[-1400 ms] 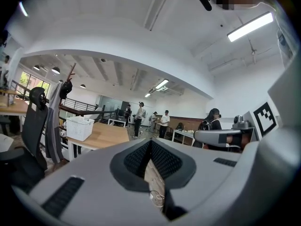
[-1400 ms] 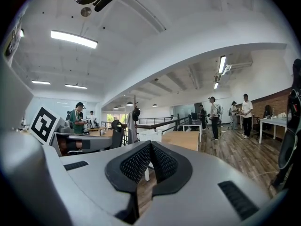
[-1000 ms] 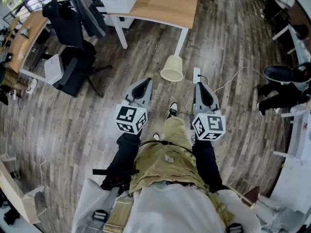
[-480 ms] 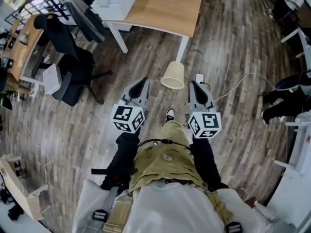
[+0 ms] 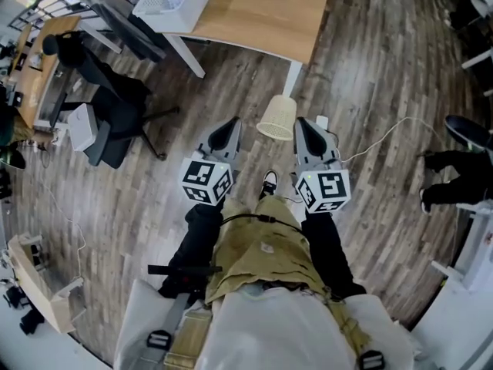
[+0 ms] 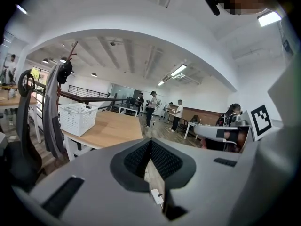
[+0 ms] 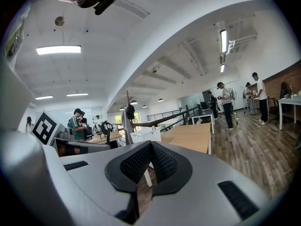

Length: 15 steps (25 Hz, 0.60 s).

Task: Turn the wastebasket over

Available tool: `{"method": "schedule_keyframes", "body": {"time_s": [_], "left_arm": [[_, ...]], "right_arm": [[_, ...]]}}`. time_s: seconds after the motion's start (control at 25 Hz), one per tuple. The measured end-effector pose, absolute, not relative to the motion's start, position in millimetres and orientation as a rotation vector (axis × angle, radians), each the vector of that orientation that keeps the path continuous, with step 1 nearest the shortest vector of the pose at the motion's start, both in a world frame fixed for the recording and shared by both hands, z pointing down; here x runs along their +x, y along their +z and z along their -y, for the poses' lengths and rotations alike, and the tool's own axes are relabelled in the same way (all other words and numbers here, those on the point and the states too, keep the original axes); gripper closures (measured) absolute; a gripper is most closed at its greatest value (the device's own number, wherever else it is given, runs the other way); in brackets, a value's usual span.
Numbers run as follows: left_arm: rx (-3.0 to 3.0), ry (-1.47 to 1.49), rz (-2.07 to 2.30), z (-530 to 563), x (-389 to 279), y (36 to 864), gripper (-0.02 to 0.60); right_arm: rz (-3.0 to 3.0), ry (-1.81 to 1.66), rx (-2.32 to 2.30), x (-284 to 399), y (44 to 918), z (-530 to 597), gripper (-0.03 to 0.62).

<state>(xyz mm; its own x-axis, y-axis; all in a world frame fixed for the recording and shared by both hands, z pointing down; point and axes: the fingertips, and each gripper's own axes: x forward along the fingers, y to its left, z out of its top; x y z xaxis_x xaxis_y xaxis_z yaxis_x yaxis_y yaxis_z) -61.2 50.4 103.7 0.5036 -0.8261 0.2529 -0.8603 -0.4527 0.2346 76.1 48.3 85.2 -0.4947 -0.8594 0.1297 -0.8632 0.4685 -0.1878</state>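
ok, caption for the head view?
Left gripper and right gripper, jaws shut, point at the wastebasket on the floor by a table leg.

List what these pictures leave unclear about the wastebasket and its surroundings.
Wastebasket: missing from both gripper views; the left gripper and right gripper fill each lower frame.
Its opening and contents: head view, too small to make out.
White crate: head view, cut by the top edge.
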Motion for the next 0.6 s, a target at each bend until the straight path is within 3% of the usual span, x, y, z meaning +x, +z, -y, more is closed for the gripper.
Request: {"method": "schedule_keyframes", "body": {"time_s": [0.6], "left_arm": [[2.283, 0.273, 1.280, -14.6, -75.5, 193.8, 0.580]], "right_arm": [[2.504, 0.509, 1.376, 33.8, 172.7, -20.2, 0.574]]}}
